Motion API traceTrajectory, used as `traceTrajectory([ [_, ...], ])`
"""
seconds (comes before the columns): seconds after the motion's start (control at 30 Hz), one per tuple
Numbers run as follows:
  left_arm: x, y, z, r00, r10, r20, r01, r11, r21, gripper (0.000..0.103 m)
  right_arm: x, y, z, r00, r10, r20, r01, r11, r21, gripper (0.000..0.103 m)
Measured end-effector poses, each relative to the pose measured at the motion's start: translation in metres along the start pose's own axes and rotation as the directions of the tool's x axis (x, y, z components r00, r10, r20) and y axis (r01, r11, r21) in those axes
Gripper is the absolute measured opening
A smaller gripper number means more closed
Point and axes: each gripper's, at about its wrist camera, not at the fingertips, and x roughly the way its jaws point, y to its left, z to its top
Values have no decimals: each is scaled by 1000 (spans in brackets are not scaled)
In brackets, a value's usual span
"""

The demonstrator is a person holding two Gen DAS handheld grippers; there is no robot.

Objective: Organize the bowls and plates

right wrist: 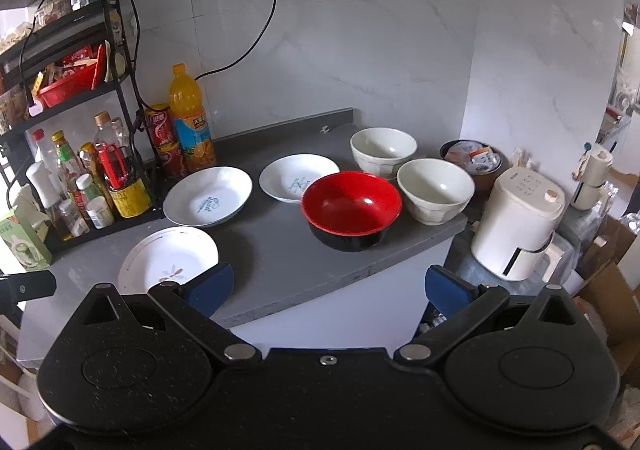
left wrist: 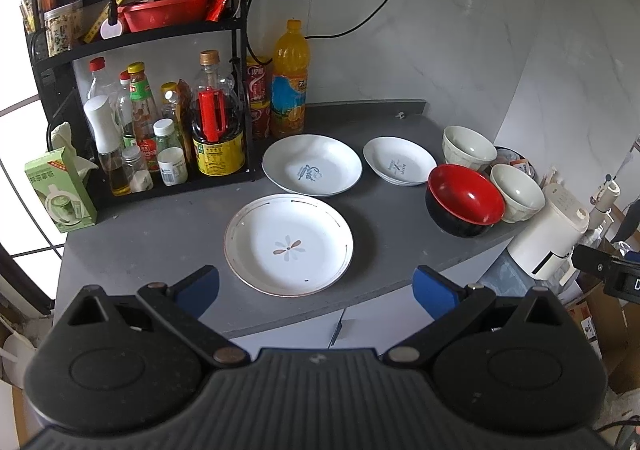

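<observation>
Left wrist view — three plates (left wrist: pixel 289 244), three bowls (left wrist: pixel 464 206) on grey counter (left wrist: pixel 160 226).

Three white plates (left wrist: pixel 289 244) (left wrist: pixel 312 165) (left wrist: pixel 399 160), two white bowls (left wrist: pixel 469 147) (left wrist: pixel 517 192) and one red bowl (left wrist: pixel 465 205) are sitting on the table (left wrist: pixel 160 226).

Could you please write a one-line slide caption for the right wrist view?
Open right tool hovers before a grey counter holding three plates and three bowls, the red bowl nearest.
</observation>
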Motion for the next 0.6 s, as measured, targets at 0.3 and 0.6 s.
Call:
traceTrajectory([
  [0.3, 0, 1, 3, 1000, -15, -6, 15, 1000, 6, 102, -2, 0, -1, 1000, -21, -12, 21, 1000, 20, 103],
  [0.6, 5, -3, 6, 1000, -22, -9, 22, 999, 32, 102, -4, 2, -3, 999, -22, -29, 23, 999, 32, 103],
])
